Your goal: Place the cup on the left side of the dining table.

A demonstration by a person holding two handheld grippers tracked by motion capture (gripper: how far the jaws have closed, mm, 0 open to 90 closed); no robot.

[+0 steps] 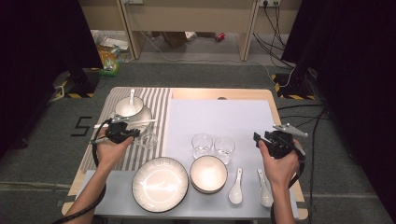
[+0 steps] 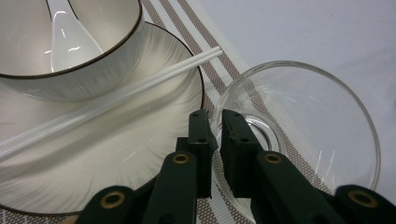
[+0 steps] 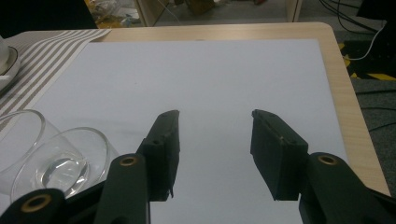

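My left hand-held gripper (image 2: 214, 135) pinches the rim of a glass (image 2: 299, 135) tipped over on the striped mat near the desk's left edge, ready to set it upright, while my right hand-held gripper (image 3: 215, 140) hangs spread.

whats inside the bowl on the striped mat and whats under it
Inside the bowl lies a white spoon. Under it sits a ribbed plate, with white chopsticks resting across that plate. The bowl covers the plate's centre, and the bowl's bottom cannot be seen.
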